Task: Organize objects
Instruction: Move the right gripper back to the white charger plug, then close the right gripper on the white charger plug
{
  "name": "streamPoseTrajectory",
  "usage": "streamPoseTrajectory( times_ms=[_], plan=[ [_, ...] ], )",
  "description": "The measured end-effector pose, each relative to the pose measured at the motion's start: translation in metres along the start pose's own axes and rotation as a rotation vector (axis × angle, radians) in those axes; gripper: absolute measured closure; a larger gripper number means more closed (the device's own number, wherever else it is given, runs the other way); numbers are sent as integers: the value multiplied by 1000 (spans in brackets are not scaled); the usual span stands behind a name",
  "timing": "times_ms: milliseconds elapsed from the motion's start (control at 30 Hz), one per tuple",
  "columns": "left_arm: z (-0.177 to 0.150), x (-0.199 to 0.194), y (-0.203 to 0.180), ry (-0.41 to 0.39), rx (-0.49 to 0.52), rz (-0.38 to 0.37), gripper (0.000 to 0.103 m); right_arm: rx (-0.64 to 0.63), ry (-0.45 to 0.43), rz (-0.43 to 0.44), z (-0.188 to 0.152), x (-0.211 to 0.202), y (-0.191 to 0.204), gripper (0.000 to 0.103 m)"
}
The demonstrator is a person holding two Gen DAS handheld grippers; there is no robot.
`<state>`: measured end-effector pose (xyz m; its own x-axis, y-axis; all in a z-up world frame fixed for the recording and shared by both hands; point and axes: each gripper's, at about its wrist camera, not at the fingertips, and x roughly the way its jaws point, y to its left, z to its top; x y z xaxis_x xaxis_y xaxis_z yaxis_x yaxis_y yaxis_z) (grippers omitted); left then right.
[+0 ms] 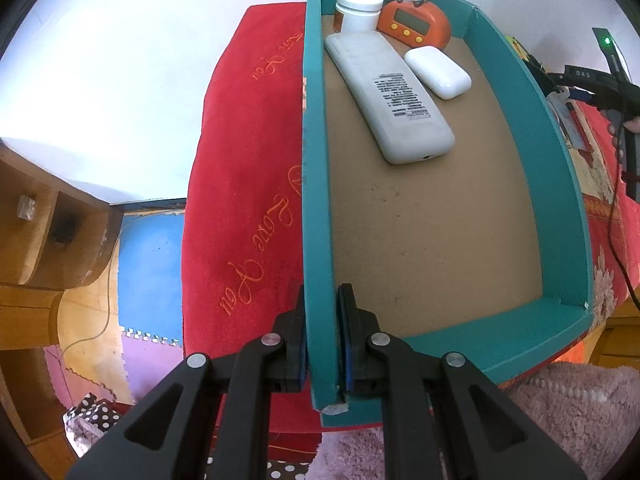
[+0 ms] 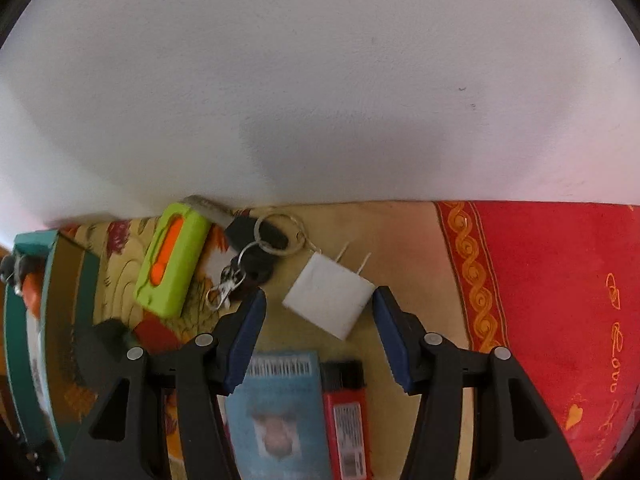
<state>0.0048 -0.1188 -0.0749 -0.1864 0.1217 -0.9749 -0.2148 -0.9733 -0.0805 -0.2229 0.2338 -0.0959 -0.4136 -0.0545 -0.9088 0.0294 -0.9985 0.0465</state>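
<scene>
Red blanket (image 2: 560,300), keys (image 2: 256,256) beside charger (image 2: 328,300)

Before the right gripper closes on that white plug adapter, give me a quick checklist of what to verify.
1. Left gripper clamped on the teal box wall to steady it: ok.
2. Right gripper jaws apart, nothing between the pads: ok.
3. White plug adapter lying between the line of the two fingers: ok, though it sits skewed.
4. Keyring clear of the adapter: cannot tell; its chain runs right up to the adapter's corner.
5. Red lighter and blue card out of the closing path: ok, both lie nearer the camera.
6. Free floor in the box beside the remote: ok.
</scene>
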Motion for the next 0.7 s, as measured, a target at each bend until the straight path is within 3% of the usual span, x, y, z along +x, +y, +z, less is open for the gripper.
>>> streamPoseTrajectory(
  times_ms=[233, 333, 700],
  plan=[
    [0, 0, -2, -1, -8, 3, 93, -3, -37, -30, -4, 0, 7, 47],
    [0, 0, 0, -4, -8, 2, 93, -7, -45, -62, -7, -1, 9, 56],
    [-3, -3, 1, -12, -3, -6, 93, 3, -40, -35, -20, -15, 13, 57]
  ],
)
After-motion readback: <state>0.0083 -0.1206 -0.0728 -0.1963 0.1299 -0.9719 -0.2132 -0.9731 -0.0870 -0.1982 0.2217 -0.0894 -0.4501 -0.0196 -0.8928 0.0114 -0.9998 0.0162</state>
